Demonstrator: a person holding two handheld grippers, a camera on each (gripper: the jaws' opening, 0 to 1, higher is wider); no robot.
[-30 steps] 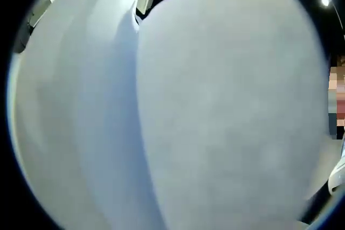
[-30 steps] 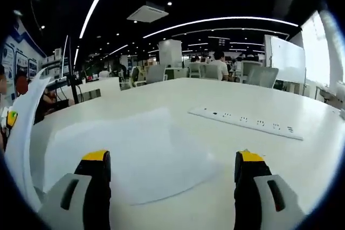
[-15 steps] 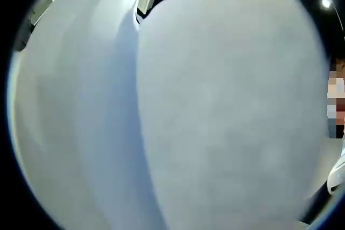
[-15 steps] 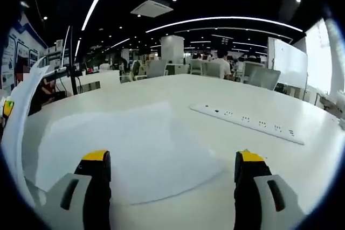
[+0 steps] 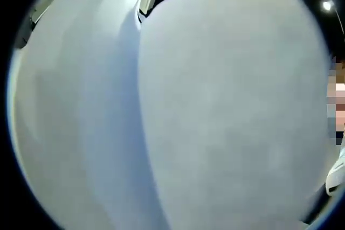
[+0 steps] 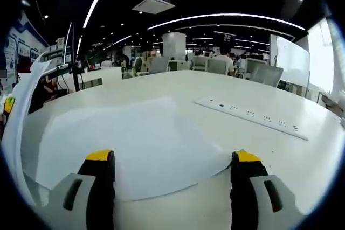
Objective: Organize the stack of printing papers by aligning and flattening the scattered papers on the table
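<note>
Your right gripper [image 6: 170, 187] hung spread over a paper sheet [image 6: 135, 144] on the table [image 6: 280, 154].
Upright sheets [image 5: 215, 111] blocked left cam; L jaws' state unclear.

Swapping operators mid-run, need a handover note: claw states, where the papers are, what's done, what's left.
Right claw: open, low over the table, jaws either side of the near edge of a flat sheet, not gripping it.
Left claw: its own jaws are hidden behind the raised sheets close to the lens; state cannot be told. In the right gripper view those sheets curve up at the left edge.
Also on the table: a white power strip, beyond the flat sheet and apart from it.
Done: some sheets lifted.
Left: probably join the raised sheets with the flat one, square the edges, press flat.
</note>
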